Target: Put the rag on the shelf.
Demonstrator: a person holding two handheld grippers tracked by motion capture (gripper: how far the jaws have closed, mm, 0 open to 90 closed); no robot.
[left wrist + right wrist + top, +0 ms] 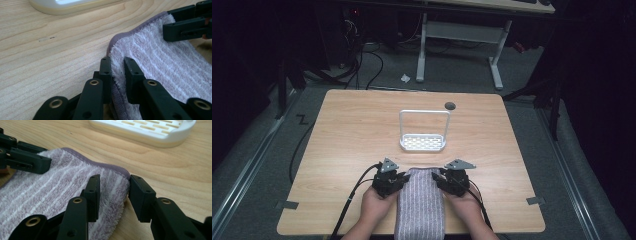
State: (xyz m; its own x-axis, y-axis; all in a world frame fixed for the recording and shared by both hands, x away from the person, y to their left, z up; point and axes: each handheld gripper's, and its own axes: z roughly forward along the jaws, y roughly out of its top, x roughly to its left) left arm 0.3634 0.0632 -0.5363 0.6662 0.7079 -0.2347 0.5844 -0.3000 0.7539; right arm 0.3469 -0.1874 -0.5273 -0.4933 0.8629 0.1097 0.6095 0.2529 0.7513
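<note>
- We have a folded, striped towel (420,205) lying at the near edge of the table (347,130), between our two hands, with a white rack (423,142) standing further back.
- Our left gripper (117,67) is pinched onto the towel's far left corner.
- Our right gripper (113,188) straddles the far right corner with jaws apart, not pressing it.
- We judge the grasping step half done; next the right jaws need to close on that corner before any lifting.
</note>
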